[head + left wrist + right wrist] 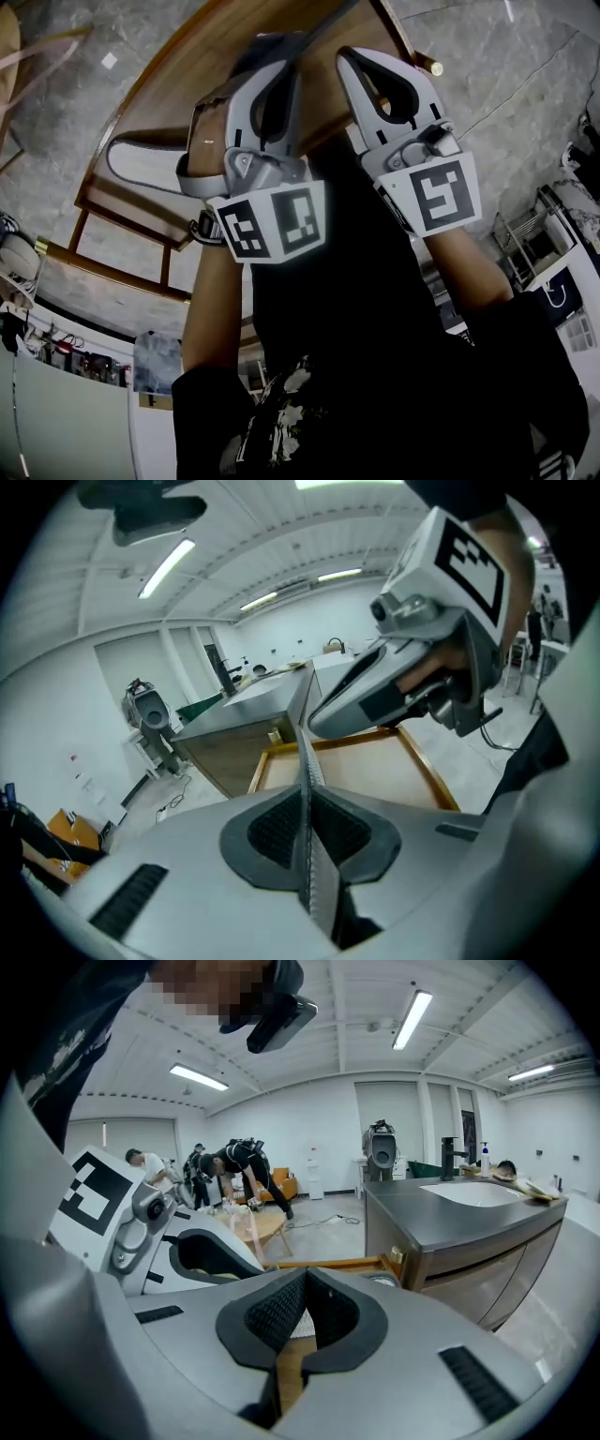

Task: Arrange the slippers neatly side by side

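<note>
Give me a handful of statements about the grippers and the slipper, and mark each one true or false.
1. The left gripper is clamped on a slipper. True.
2. The right gripper holds a second slipper. False: its jaws are shut on nothing.
3. A wooden table lies below both grippers. True.
4. The grippers are at opposite ends of the table. False: they are close beside each other.
5. The table top is glass. False: it is wood with a raised rim.
</note>
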`<state>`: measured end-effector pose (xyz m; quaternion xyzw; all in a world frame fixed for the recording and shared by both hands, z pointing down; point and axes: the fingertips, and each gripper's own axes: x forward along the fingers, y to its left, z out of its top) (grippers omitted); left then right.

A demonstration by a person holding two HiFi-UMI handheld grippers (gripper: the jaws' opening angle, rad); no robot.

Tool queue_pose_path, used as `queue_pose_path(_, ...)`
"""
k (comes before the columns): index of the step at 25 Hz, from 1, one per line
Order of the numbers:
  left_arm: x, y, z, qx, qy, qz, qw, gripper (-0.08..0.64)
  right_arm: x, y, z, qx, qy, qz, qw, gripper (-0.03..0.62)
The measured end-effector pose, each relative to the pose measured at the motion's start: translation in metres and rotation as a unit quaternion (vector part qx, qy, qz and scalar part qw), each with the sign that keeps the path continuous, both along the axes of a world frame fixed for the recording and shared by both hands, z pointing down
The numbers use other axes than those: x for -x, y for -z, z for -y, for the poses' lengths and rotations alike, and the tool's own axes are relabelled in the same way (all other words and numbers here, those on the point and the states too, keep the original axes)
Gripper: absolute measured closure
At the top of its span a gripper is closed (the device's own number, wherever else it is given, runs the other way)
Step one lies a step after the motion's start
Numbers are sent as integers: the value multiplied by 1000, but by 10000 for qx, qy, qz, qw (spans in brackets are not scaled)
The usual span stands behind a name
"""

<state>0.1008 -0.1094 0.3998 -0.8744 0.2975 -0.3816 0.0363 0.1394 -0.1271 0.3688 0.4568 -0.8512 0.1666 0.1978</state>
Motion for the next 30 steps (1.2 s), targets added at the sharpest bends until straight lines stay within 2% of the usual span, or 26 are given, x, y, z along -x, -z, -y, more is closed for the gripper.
queue_pose_path(4,-14,1,-17,98,-67,-228,9997,528,-3,-6,-5,100,-20,-8,9999,595)
queue_pose_path(9,-24,-1,-34,642,7,-703,9955,531,-4,-4,-2,23,-35,-14,10000,595)
queue_pose_path(13,-25,-5,-41,1223,230,-1139,9857,529,-7,-4,2,18,-24,-67,10000,595)
queue_pose_path(18,-34,-14,-58,1623,179,-1325,9776,529,-8,-1,2,-15,17,-92,10000,595)
queue_pose_path(23,-31,-25,-67,2259,512,-1751,9569,493,-6,5,0,-73,196,-220,9995,595)
queue_pose_path(25,-28,-27,-69,2433,613,-1866,9499,457,-4,7,-2,-124,395,-394,9984,595)
queue_pose_path(27,-22,-26,-69,2469,738,-1919,9470,456,1,7,-5,-183,781,-581,9951,594)
queue_pose_path(29,-12,-28,-71,2450,898,-1914,9462,456,10,4,-11,-429,1421,-927,9846,594)
queue_pose_path(30,-6,-30,-73,2460,979,-1885,9457,456,15,-1,-16,-561,1793,-1156,9754,594)
